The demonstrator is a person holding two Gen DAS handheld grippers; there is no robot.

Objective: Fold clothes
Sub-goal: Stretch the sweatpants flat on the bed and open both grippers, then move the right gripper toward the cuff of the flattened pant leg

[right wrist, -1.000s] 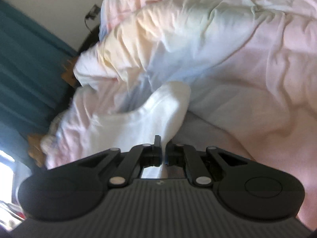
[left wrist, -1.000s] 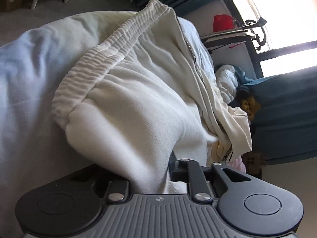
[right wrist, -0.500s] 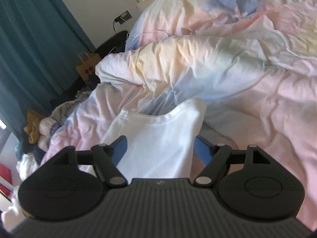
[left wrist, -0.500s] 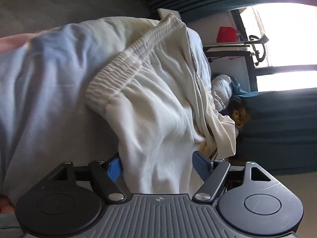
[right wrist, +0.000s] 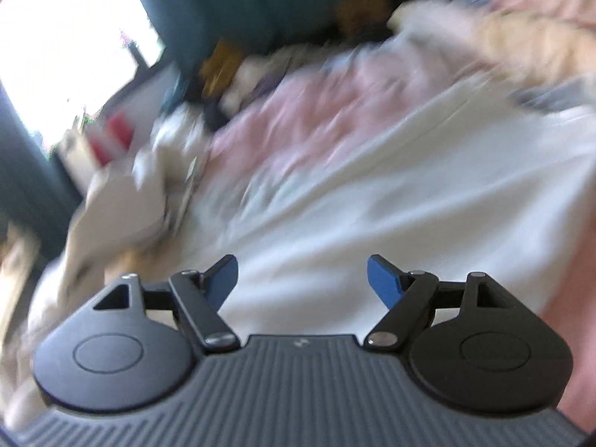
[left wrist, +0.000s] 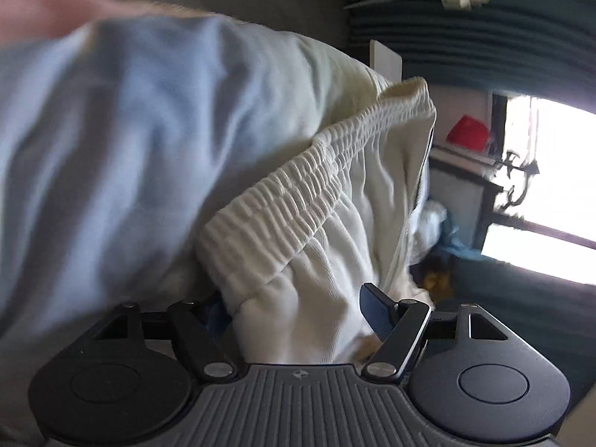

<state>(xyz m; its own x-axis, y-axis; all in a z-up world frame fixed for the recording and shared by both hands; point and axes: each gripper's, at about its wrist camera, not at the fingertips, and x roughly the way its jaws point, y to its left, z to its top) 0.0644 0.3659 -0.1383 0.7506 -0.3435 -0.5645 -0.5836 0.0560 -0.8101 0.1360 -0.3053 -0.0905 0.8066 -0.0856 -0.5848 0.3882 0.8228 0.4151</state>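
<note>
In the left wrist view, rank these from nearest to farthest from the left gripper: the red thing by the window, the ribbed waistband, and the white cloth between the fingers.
From the left gripper:
1. White cloth, lying right between the open fingers.
2. Ribbed waistband, just beyond, running diagonally up to the right.
3. Red object, far off at upper right beside the bright window.

No text, label, brand or number can be read in either view. Each gripper body carries only a small pale emblem just behind the jaws, too small to make out. The right wrist view is heavily blurred, so any print there cannot be told.
</note>
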